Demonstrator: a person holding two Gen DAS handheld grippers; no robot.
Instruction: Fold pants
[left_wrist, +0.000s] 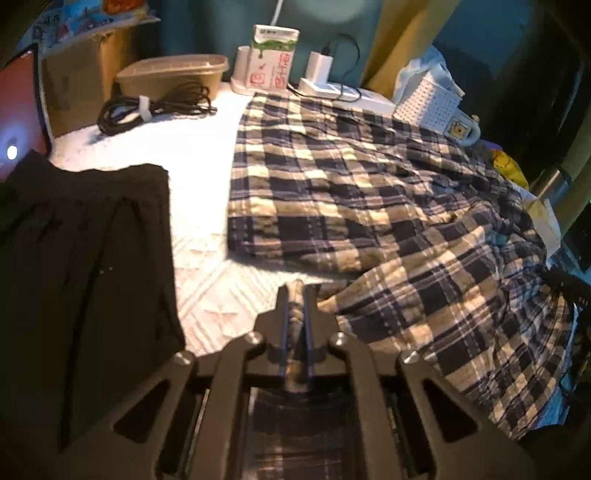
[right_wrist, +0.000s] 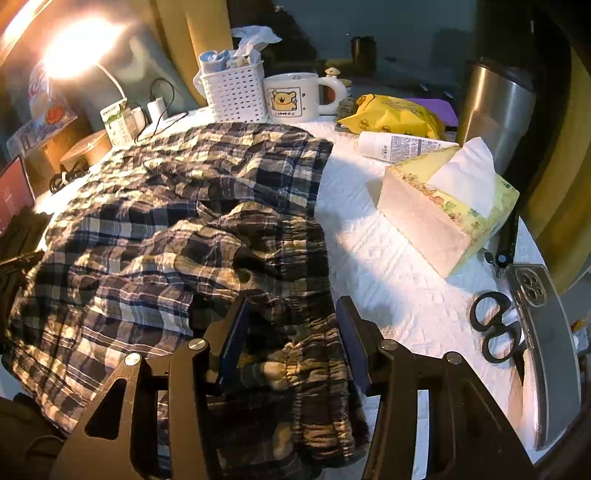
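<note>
Navy and cream plaid pants (left_wrist: 369, 192) lie spread and rumpled on a white textured cloth (left_wrist: 207, 192). My left gripper (left_wrist: 295, 291) is shut on a plaid edge of the near leg, with fabric pinched between its fingers. In the right wrist view the pants (right_wrist: 177, 229) lie bunched, with the gathered waistband (right_wrist: 295, 354) at the near end. My right gripper (right_wrist: 291, 306) is open, its fingers standing either side of the waistband just above it.
Folded black clothing (left_wrist: 85, 251) lies left. At the back are a cable coil (left_wrist: 155, 107), food tub (left_wrist: 173, 74), carton (left_wrist: 273, 55) and charger (left_wrist: 321, 70). To the right are a white basket (right_wrist: 232, 88), mug (right_wrist: 295, 96), tissue box (right_wrist: 447, 210), scissors (right_wrist: 495, 325), phone (right_wrist: 543, 332) and steel tumbler (right_wrist: 498, 110).
</note>
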